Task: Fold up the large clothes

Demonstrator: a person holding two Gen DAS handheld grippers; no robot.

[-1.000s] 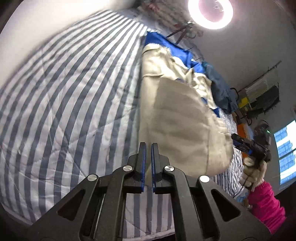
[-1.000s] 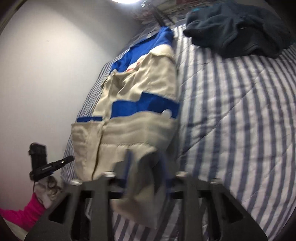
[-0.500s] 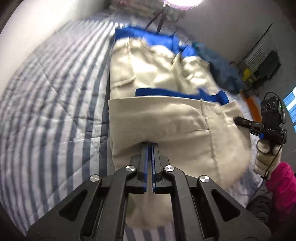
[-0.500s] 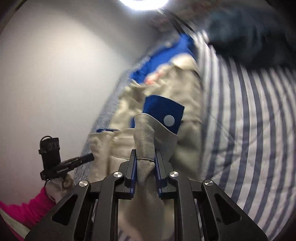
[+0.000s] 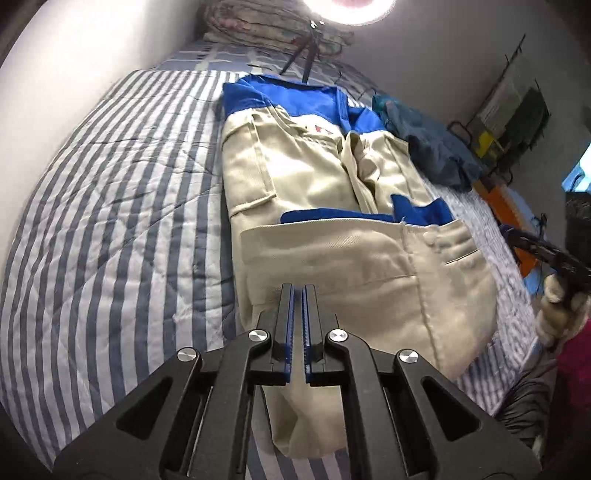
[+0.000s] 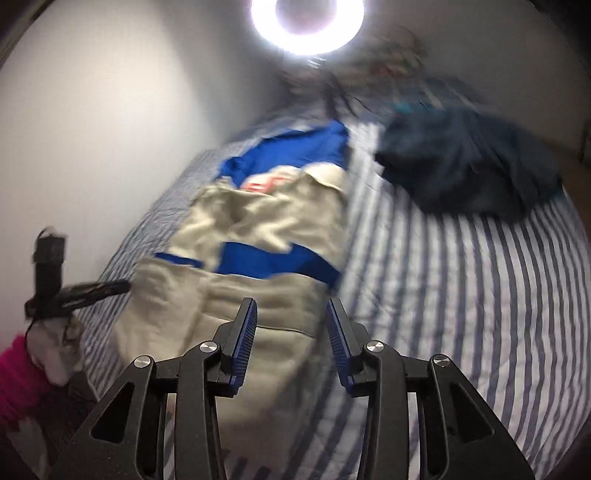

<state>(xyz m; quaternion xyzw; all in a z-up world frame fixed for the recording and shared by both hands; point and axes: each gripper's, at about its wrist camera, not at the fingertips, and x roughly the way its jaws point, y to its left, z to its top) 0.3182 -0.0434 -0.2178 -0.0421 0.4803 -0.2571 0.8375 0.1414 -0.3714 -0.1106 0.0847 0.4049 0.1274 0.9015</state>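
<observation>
striped bed (image 5: pixel 110 221); ring light (image 6: pixel 306 26)

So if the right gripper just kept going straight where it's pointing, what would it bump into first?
Probably the beige and blue jacket lying on the striped bed. The right gripper is open, with its fingers framing the jacket's beige lower part. The picture is blurry, so depth is uncertain.

Striped bed (image 5: pixel 110 229) under beige-blue jacket (image 5: pixel 332 236), dark garment (image 5: pixel 432 147)

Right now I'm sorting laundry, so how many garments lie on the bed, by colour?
Beige and blue jacket: 1
Dark teal garment: 1
Total: 2, both on the striped quilt.
</observation>
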